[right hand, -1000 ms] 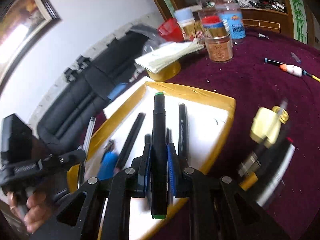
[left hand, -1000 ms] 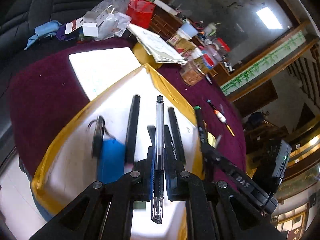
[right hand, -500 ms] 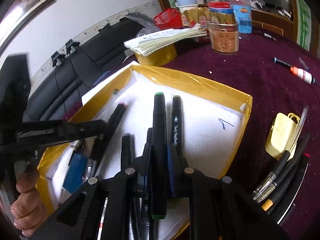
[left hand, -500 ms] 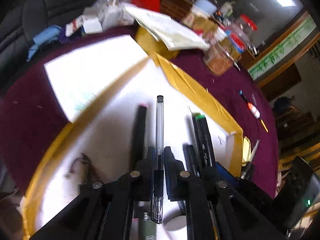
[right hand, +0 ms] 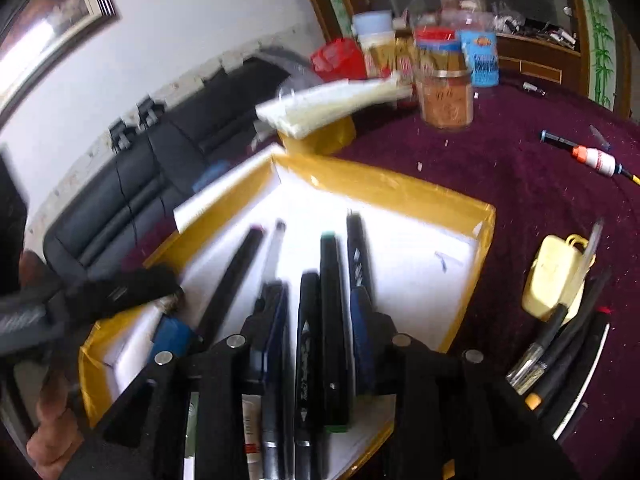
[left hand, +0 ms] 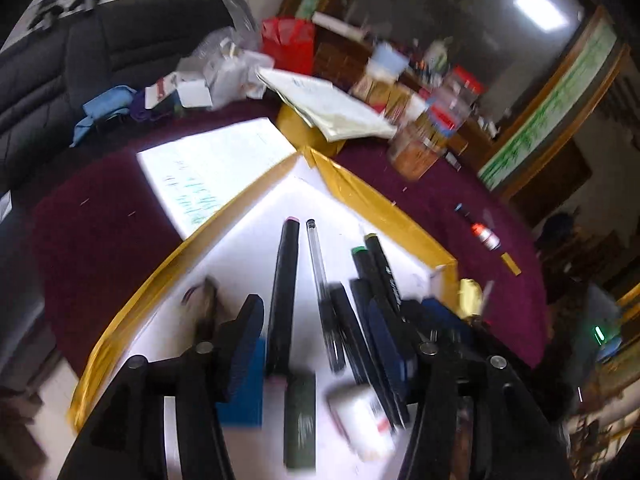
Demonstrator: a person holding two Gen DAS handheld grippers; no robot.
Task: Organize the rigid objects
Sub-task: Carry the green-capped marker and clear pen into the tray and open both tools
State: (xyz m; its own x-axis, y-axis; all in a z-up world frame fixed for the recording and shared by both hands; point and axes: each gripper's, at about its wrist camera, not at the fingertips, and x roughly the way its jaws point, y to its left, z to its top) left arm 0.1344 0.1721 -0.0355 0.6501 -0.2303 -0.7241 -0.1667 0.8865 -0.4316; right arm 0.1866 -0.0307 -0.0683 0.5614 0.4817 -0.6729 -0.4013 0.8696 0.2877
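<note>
Left tool [left hand: 320, 344]: released, jaws spread wide, nothing between them. It hangs low over the yellow-rimmed tray [left hand: 360, 204]. The clear pen [left hand: 320, 276] lies flat on the tray's white floor, between a black marker [left hand: 285, 292] on its left and a green-capped marker [left hand: 370, 276] on its right, roughly parallel with both.

Right tool [right hand: 316, 320]: released, jaws apart on either side of the green-capped marker [right hand: 334, 320]. That marker lies in the tray [right hand: 400, 192] with a second black marker [right hand: 310, 352] just beside it on the left and a third [right hand: 358, 248] on the right. Whether the pads touch the marker I cannot tell; the view is blurred.

A blue block [left hand: 244, 384] sits in the tray near the left tool's left finger. Outside the tray, on the maroon counter [right hand: 520, 184], a pale yellow clip [right hand: 554, 276] and a bundle of pens [right hand: 560, 352] lie near the right edge of the right wrist view. A jar [right hand: 446, 98] stands beyond the tray.
</note>
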